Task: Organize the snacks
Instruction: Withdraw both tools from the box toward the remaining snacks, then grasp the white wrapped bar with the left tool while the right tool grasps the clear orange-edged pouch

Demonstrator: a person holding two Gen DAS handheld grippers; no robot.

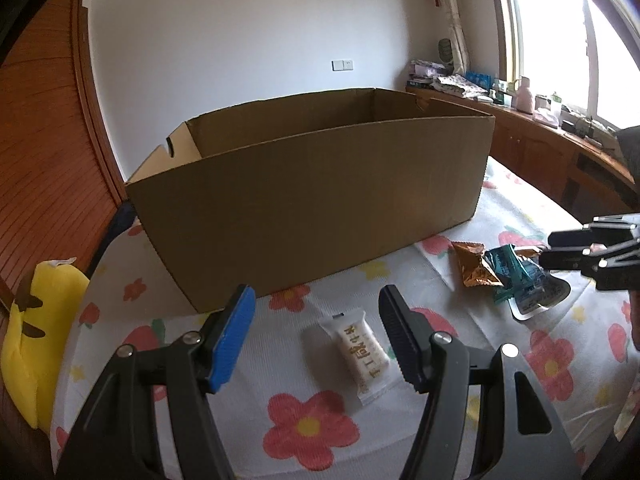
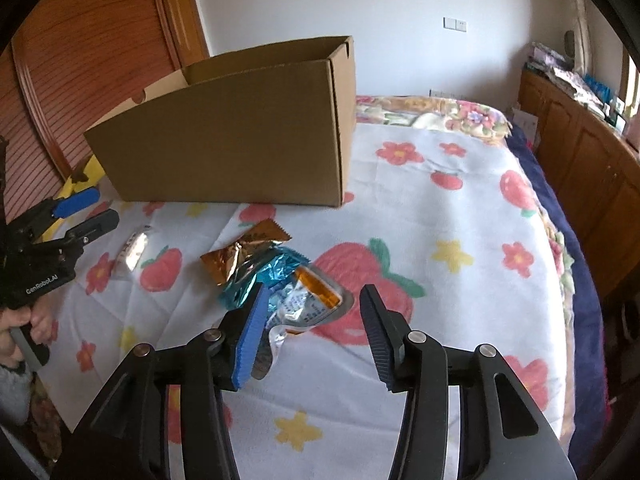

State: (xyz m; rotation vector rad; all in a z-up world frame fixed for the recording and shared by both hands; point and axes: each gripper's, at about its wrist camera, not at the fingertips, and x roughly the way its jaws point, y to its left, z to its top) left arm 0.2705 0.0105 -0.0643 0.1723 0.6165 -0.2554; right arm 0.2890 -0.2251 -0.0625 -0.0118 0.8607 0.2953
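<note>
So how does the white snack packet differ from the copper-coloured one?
The white packet is a long, smooth bar wrapper with gold lettering; the copper packet is shiny, crumpled foil with a zigzag edge. The white packet lies alone between the open left gripper's fingers, untouched; the copper packet touches the teal wrapper in a small heap. Both lie on the flowered bedspread, outside the cardboard box.

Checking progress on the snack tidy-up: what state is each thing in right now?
Box: open-topped, upright on bed.
White snack: flat, between left claw fingers, ungripped.
Orange packet: crumpled, outside box.
Teal packet: crumpled, outside box.
Jelly cup: sealed, before right claw.
Both claws: open.
</note>
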